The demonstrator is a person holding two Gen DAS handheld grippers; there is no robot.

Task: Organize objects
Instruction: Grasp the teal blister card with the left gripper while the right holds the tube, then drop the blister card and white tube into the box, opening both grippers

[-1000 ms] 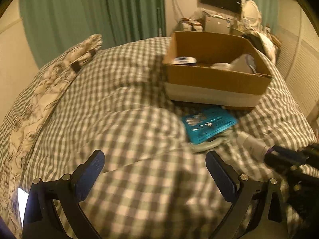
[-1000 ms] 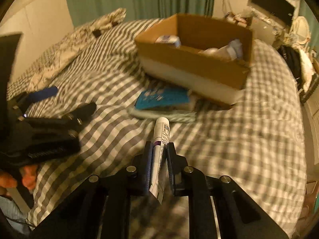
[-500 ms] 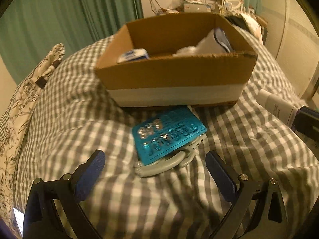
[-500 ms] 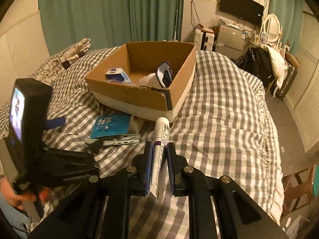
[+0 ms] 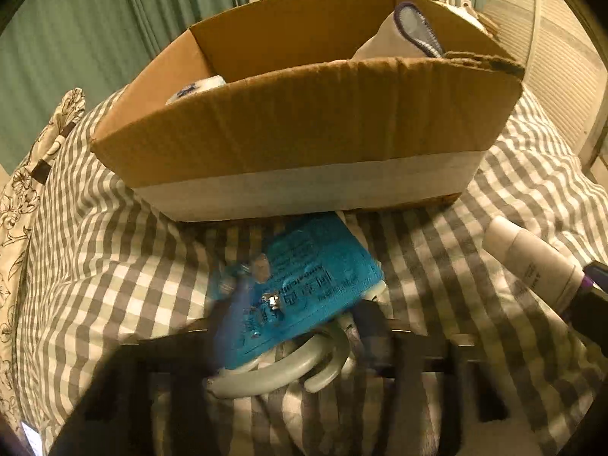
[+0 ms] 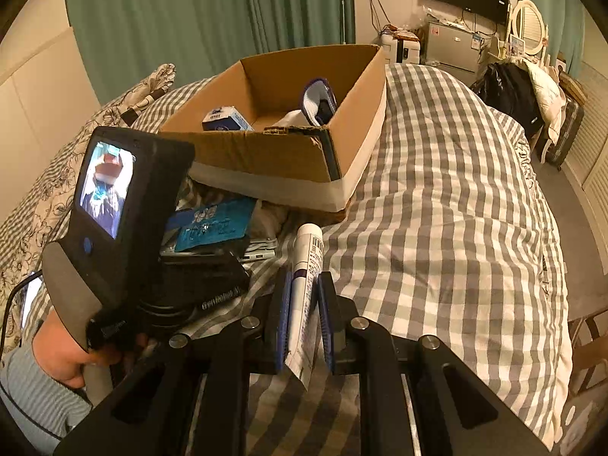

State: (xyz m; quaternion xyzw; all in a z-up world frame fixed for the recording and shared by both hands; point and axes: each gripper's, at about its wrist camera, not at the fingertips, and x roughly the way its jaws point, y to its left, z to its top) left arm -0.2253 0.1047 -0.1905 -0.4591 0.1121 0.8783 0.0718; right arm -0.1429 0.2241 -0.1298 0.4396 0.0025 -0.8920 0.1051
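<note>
An open cardboard box (image 5: 304, 125) sits on the checked bed; it also shows in the right wrist view (image 6: 288, 152) with a small blue-white carton (image 6: 226, 118) and a white pouch (image 6: 317, 104) inside. In front of it lies a blue blister pack (image 5: 300, 288) on top of a pale grey looped item (image 5: 288, 372). My left gripper (image 5: 300, 326) is blurred, its fingers closing around the blue pack. My right gripper (image 6: 304, 323) is shut on a white tube (image 6: 306, 266), which also shows at the right of the left wrist view (image 5: 532, 266).
A floral pillow (image 5: 22, 205) lies at the left of the bed. The checked duvet (image 6: 456, 209) stretches right of the box. A dresser, mirror and piled clothes (image 6: 524, 87) stand beyond the bed.
My left gripper has moved in on the blue pack and its fingers have swung inward from wide open. My right gripper still holds the tube, a little nearer the box.
</note>
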